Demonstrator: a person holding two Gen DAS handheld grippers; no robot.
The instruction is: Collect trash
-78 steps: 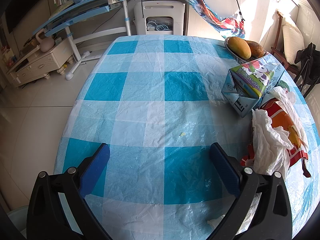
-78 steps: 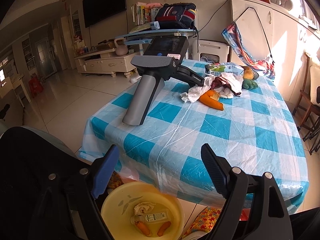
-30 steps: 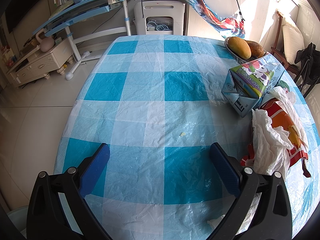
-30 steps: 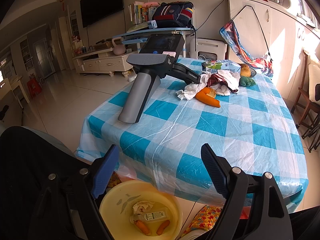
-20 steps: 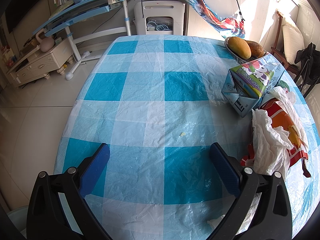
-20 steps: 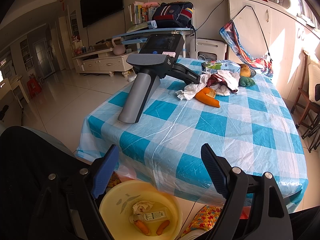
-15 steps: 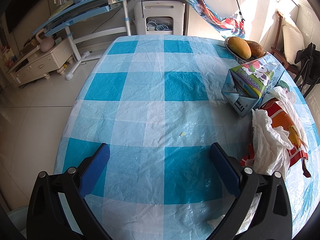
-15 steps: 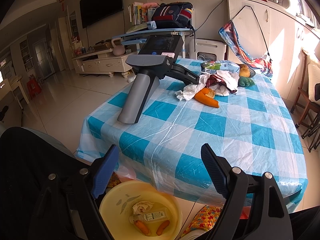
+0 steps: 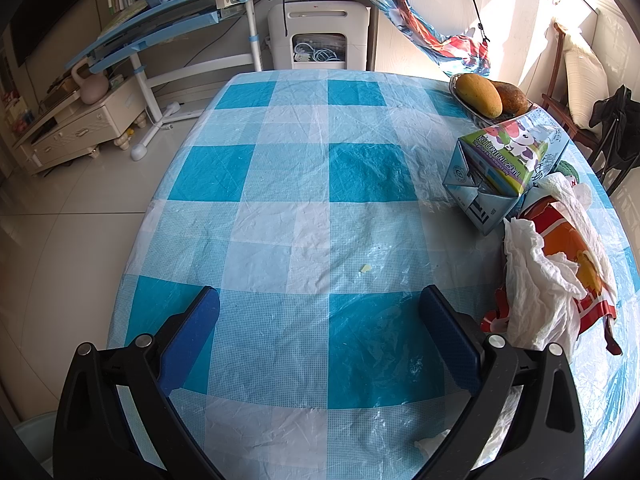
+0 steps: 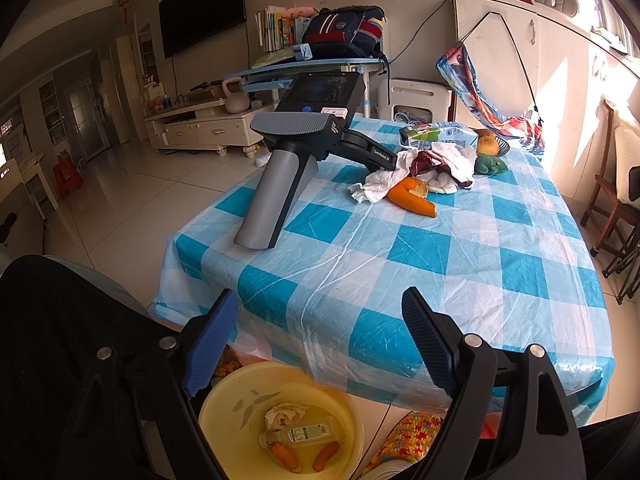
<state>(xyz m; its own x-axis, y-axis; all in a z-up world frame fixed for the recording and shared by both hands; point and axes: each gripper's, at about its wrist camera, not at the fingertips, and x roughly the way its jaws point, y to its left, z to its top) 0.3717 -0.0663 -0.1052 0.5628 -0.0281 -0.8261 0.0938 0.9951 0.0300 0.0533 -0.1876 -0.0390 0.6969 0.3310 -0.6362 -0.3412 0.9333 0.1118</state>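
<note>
A pile of trash lies on the blue-checked table: crumpled white tissue, a red-orange snack wrapper and a milk carton. In the right wrist view the pile shows as tissue, orange peel and the carton. My left gripper rests on the table, open and empty; its body shows in the right wrist view. My right gripper is open and empty, off the table's near edge, above a yellow basin holding tissue, a bottle and peel.
A fruit bowl with mangoes stands at the table's far right corner, with a green item beside the pile. A wooden chair stands right of the table. A tilted blue desk and a TV cabinet stand beyond.
The left gripper has not moved. The right gripper's view has shifted only slightly; it stays over the basin, open.
</note>
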